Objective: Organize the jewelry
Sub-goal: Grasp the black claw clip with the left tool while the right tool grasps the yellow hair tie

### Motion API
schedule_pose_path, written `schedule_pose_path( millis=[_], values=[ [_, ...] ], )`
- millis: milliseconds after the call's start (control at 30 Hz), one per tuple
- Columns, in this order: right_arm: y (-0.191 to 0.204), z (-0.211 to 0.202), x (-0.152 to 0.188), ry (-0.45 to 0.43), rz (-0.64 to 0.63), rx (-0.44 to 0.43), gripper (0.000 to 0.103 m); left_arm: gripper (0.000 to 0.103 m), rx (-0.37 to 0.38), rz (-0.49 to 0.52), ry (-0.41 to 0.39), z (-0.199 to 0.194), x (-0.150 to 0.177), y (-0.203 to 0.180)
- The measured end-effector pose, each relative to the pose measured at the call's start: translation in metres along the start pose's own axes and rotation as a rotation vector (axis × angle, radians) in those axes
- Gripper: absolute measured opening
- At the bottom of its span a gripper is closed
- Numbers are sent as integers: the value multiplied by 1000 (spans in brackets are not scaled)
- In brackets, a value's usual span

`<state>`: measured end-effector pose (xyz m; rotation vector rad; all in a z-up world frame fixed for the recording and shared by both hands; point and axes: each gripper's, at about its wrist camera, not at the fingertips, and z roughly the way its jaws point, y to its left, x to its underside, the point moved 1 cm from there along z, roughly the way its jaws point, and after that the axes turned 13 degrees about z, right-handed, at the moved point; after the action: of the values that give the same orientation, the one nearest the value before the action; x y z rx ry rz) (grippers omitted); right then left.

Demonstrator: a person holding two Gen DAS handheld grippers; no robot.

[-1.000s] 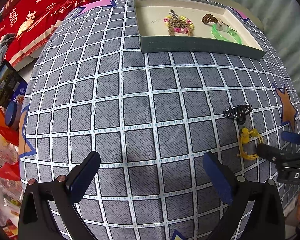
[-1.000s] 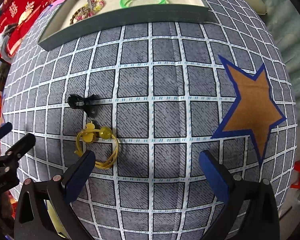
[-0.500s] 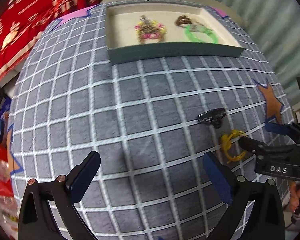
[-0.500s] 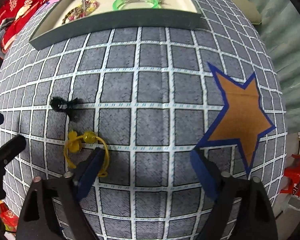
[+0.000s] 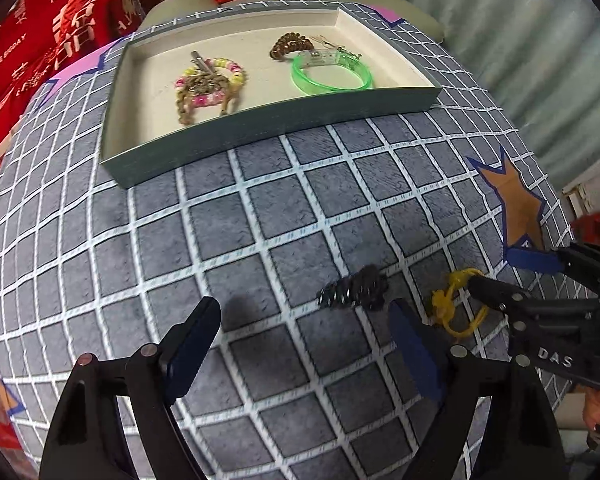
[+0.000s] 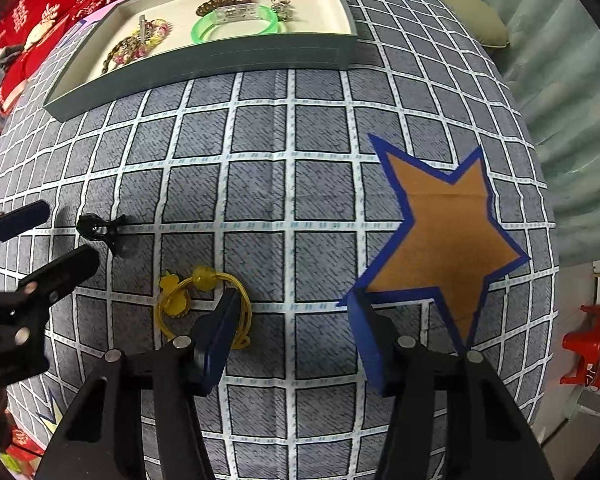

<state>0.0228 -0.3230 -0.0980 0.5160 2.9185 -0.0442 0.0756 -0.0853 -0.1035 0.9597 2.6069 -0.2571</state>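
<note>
A yellow hair tie (image 6: 204,304) lies on the checked cloth, also in the left wrist view (image 5: 454,306). A black hair clip (image 6: 100,228) lies beside it, also in the left wrist view (image 5: 354,290). My right gripper (image 6: 292,320) is open, its left finger resting over the tie's loop. My left gripper (image 5: 304,332) is open and empty, its right finger just below the black clip. A grey tray (image 5: 260,128) at the back holds a green bangle (image 5: 332,74), a beaded bracelet (image 5: 210,84) and a brown scrunchie (image 5: 292,44).
An orange star with a blue border (image 6: 448,232) is printed on the cloth to the right. Red cushions (image 5: 40,40) lie beyond the far left edge. A red object (image 6: 588,356) stands past the right edge.
My left gripper has swung right and forward toward the black clip. My right gripper has narrowed and moved onto the yellow hair tie.
</note>
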Motion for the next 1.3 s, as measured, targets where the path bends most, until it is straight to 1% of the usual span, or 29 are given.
schedule_pose_path(
  millis=[33, 133, 300, 367, 400, 433, 467, 500, 633, 833, 933, 967, 1000, 1033, 1067, 1167, 1300],
  values=[
    [-6, 0, -2, 0, -1, -1, 59, 85, -2, 6, 6, 3, -1, -1],
    [-22, 0, 0, 0, -5, -2, 59, 83, -4, 15, 5, 6, -4, -2],
    [-19, 1, 3, -1, -6, 1, 59, 64, -21, 39, -5, 8, -11, -5],
    [-19, 0, 2, 2, -6, 3, 59, 43, -23, 39, -8, 8, -13, -6],
    [-12, 1, 2, 4, -6, 6, 59, 40, -17, 36, -8, 7, -14, -5],
    [-14, 1, 0, 5, -8, 7, 59, 32, -10, 30, -6, 8, -15, -5],
    [-13, 1, -1, 6, -11, 10, 59, 28, -4, 19, -2, 8, -16, -3],
    [-2, 3, -1, 5, -15, 14, 59, 28, 2, 9, -2, 8, -15, -1],
    [9, 3, -4, 6, -33, 16, 59, 28, 24, -37, 2, 4, -10, 5],
    [21, 2, -3, 19, -65, 10, 59, 27, 72, -134, -6, -6, 4, 19],
    [33, 0, 0, 17, -85, 0, 46, 27, 84, -165, -11, -11, 10, 25],
    [36, -1, 1, 12, -97, -3, 34, 27, 85, -172, -12, -13, 12, 27],
    [41, -2, 3, 11, -103, -3, 15, 27, 87, -180, -13, -14, 13, 29],
    [45, -2, 4, 15, -105, -7, 7, 27, 89, -186, -14, -15, 14, 31],
    [52, -5, 7, 15, -99, -10, 5, 27, 89, -192, -16, -17, 15, 31],
    [60, -10, 7, 34, -38, -82, 4, 27, 84, -195, -23, -22, 17, 31],
    [60, -17, 4, 34, -8, -115, 4, 28, 81, -201, -33, -29, 18, 32]
  ],
)
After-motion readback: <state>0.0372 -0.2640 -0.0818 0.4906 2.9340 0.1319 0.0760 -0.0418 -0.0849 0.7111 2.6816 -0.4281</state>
